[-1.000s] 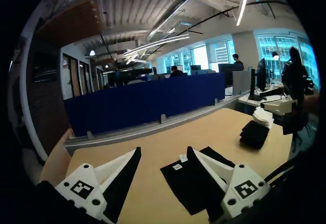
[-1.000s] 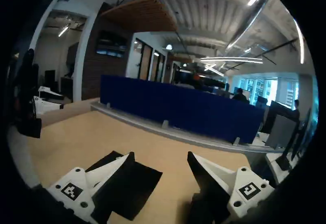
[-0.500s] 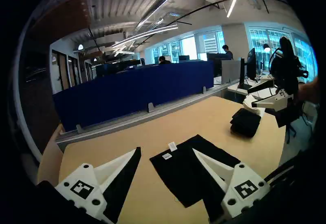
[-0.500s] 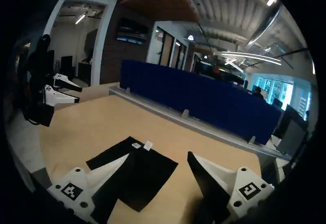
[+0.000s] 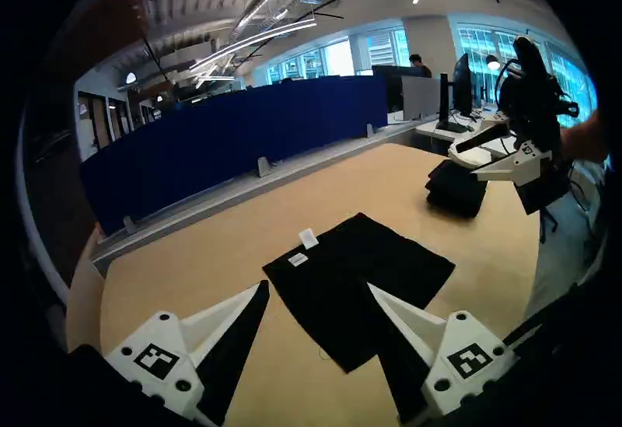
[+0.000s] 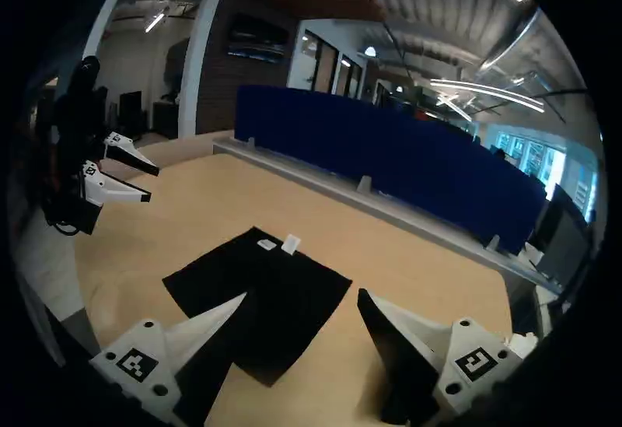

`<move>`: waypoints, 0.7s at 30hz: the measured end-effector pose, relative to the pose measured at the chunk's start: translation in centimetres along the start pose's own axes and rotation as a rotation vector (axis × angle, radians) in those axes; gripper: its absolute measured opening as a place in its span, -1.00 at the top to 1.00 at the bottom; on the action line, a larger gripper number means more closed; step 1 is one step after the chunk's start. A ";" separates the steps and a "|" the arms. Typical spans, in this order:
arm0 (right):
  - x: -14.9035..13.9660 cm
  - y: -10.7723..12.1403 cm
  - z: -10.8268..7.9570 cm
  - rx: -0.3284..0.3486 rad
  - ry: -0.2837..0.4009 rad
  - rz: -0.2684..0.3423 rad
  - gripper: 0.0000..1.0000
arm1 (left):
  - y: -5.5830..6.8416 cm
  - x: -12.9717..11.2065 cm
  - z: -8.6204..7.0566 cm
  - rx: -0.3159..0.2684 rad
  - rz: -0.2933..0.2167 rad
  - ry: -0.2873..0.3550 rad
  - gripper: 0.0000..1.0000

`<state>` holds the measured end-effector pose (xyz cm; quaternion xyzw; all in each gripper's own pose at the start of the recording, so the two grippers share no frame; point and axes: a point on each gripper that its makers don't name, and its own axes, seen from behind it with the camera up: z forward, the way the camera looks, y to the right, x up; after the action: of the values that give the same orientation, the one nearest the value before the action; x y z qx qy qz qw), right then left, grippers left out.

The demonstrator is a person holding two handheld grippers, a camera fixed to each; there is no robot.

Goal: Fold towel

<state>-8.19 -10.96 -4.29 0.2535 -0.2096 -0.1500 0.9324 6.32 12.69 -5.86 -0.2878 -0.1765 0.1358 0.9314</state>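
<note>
Currently in hand: the approach. No fold has begun, and neither gripper touches the towel.
Partition (image 5: 233,143): blue, running along the far side of the table (image 5: 194,271).
Left gripper (image 5: 318,285): fingers spread wide and grasping nothing. It is raised, aimed at the towel and apart from it.
Tags (image 5: 309,238): two, white, at the towel's far-left edge.
Towel (image 5: 365,271): black, spread flat near the middle of the table, set at an angle so that one corner points toward the left gripper.
Stack (image 5: 455,190): dark folded cloths at the table's right end, well apart from the towel.
Right gripper (image 6: 303,295): fingers parted and empty. It faces the towel from the stack side, off the cloth, with a hand (image 5: 587,135) on its grip.
Next move, as judged: lower each gripper to a corner on one edge and pinch only the top layer. Then lift both corners together and carry that edge across to meet the opposite one, keeping the edges square.
</note>
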 end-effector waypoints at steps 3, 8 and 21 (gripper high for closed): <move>-1.6 -0.4 0.7 0.012 -0.027 -0.002 -1.00 | 0.5 -1.4 0.8 -0.009 0.011 -0.023 -0.65; -4.2 -1.3 1.9 0.032 -0.068 0.001 -1.00 | 1.3 -3.9 2.1 -0.027 0.015 -0.068 -0.65; -10.8 -2.9 4.0 0.077 -0.187 -0.003 -1.00 | 3.2 -11.1 4.1 -0.088 0.031 -0.213 -0.66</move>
<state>-19.90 -10.85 -6.14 0.2742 -0.3010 -0.1660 0.8981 -5.80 13.27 -7.32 -0.3148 -0.2759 0.1724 0.8916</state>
